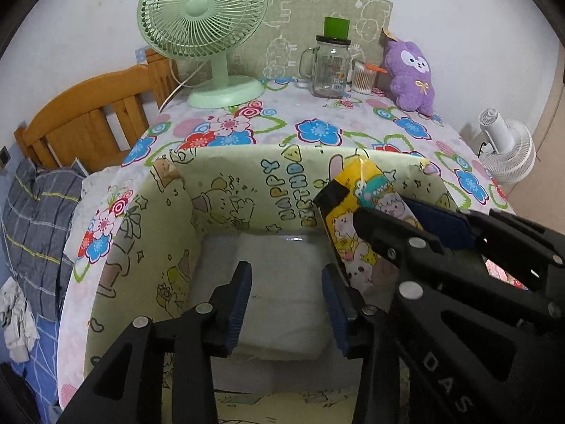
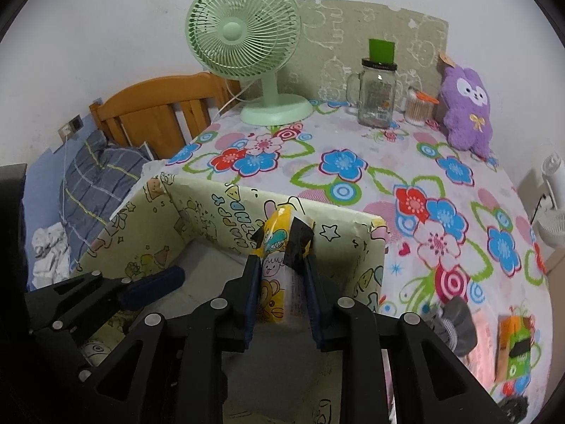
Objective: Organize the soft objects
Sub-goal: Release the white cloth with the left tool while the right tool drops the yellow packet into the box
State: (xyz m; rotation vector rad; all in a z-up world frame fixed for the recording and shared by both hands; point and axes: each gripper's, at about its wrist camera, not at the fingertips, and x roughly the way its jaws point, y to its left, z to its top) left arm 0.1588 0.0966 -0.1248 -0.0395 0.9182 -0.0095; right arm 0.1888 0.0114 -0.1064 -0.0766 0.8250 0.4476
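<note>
A yellow cartoon-printed tissue pack (image 2: 273, 268) stands upright at the right side of an open pale-green box (image 2: 367, 247) printed with "HAPPY BIRTHDAY". My right gripper (image 2: 282, 282) is shut on it, pads pressed on both sides. In the left wrist view the same pack (image 1: 353, 208) shows inside the box (image 1: 169, 212) with the right gripper (image 1: 383, 208) on it. My left gripper (image 1: 289, 300) hangs open over a white soft pack (image 1: 279, 282) lying flat on the box floor, pads apart from it. A purple plush toy (image 1: 409, 74) sits at the table's far right.
On the flowered tablecloth (image 2: 353, 176) stand a green desk fan (image 1: 204, 35), a glass jar mug (image 1: 330, 67) and a cotton-swab pot (image 1: 363, 77). An orange-green pack (image 2: 515, 346) and a grey item (image 2: 455, 321) lie at the near right. A wooden headboard (image 1: 88, 120) and bedding lie to the left.
</note>
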